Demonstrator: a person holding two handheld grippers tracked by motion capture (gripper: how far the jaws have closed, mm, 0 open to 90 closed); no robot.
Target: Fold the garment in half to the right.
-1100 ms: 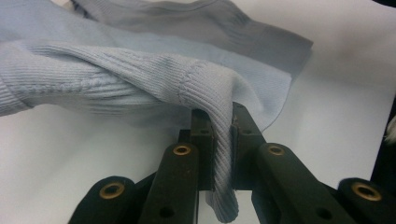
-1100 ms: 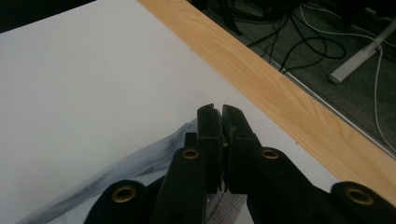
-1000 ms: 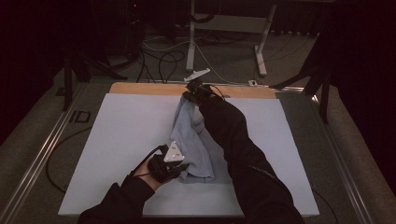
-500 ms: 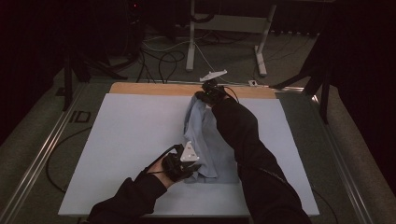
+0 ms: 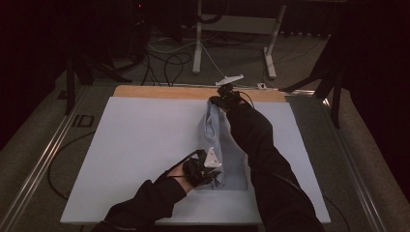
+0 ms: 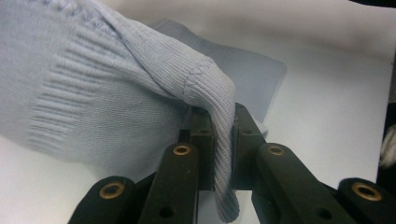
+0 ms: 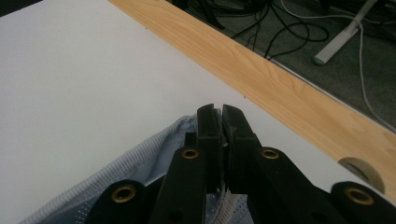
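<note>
Left tool (image 6: 222,154) clamps the pale blue knit garment (image 6: 116,93) by its ribbed edge; right tool (image 7: 222,140) clamps its far end.

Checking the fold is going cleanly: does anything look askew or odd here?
Nothing looks damaged. The garment is bunched into a narrow, rumpled strip instead of lying flat, pinched at its near end by the left gripper and at its far end by the right gripper.

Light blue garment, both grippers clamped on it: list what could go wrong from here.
1. The left gripper pinches only a thin ribbed edge of the light blue garment; a pull could slip it free.
2. The right gripper works near the table's wooden edge; cloth could slide over it.
</note>
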